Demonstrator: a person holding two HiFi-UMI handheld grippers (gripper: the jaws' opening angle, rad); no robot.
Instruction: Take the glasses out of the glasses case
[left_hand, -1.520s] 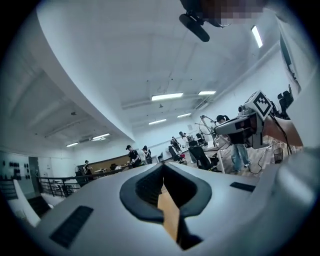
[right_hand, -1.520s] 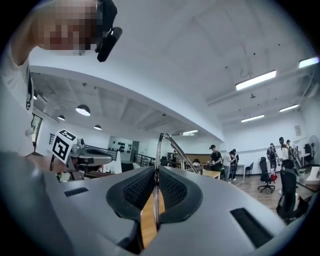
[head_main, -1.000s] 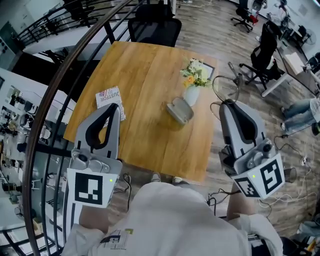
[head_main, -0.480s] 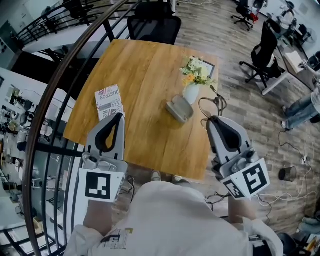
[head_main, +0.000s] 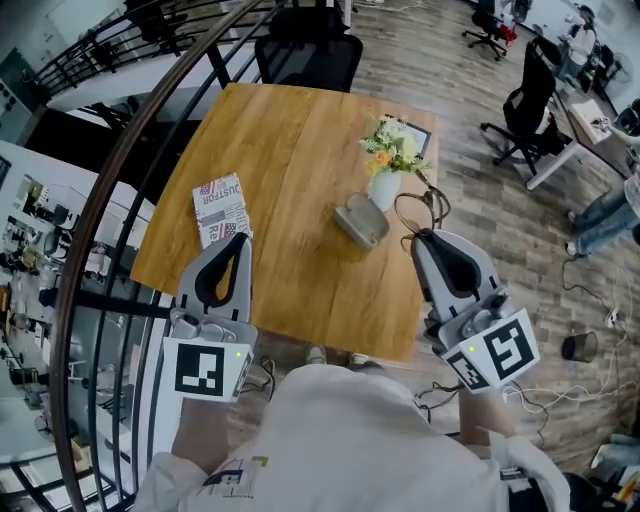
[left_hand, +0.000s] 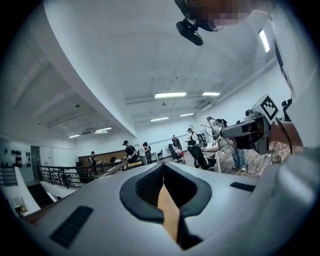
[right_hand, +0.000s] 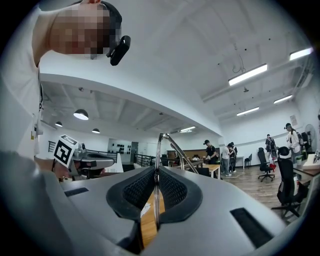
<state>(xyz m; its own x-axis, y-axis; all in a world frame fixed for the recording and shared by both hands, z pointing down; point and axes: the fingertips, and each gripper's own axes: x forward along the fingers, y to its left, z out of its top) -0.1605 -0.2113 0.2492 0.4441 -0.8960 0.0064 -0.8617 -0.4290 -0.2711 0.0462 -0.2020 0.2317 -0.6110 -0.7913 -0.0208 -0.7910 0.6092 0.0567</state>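
Approach to glasses case
Left tongs and right tongs, lower frame, closed and empty: open both before bracing and unlatching.

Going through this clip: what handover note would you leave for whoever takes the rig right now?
Left gripper: jaws together, empty, over the table's near left part.
Right gripper: jaws together, empty, by the table's right edge, apart from the case.
Glasses case: on the table beside the flower vase, untouched. No glasses show outside it.
Done: nothing yet.
Left: reach the case, open it if it is closed, lift the glasses out.
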